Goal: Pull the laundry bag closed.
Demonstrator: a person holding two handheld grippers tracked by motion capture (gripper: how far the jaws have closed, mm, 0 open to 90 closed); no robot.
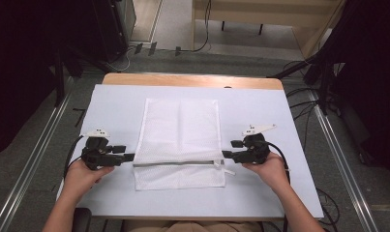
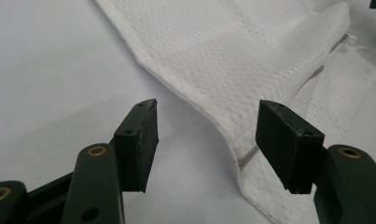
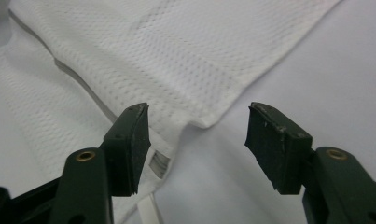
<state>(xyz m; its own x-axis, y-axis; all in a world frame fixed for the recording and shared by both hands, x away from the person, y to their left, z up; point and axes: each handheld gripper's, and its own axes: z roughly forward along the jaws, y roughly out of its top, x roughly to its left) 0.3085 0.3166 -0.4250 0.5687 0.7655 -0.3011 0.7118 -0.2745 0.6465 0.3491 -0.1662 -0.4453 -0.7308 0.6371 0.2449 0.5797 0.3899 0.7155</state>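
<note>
A white mesh laundry bag [image 1: 179, 142] lies flat on the tabletop [image 1: 110, 111]. The left hand-held gripper [image 1: 129, 157] and right hand-held gripper [image 1: 226, 154] sit wide open at its side edges, gripping nothing.

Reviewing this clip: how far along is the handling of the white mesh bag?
Apparently done: the mesh bag lies flat, one fold across its near part. In hand: nothing; the left gripper and right gripper are open at the fold's ends. Any further folding is left.
</note>
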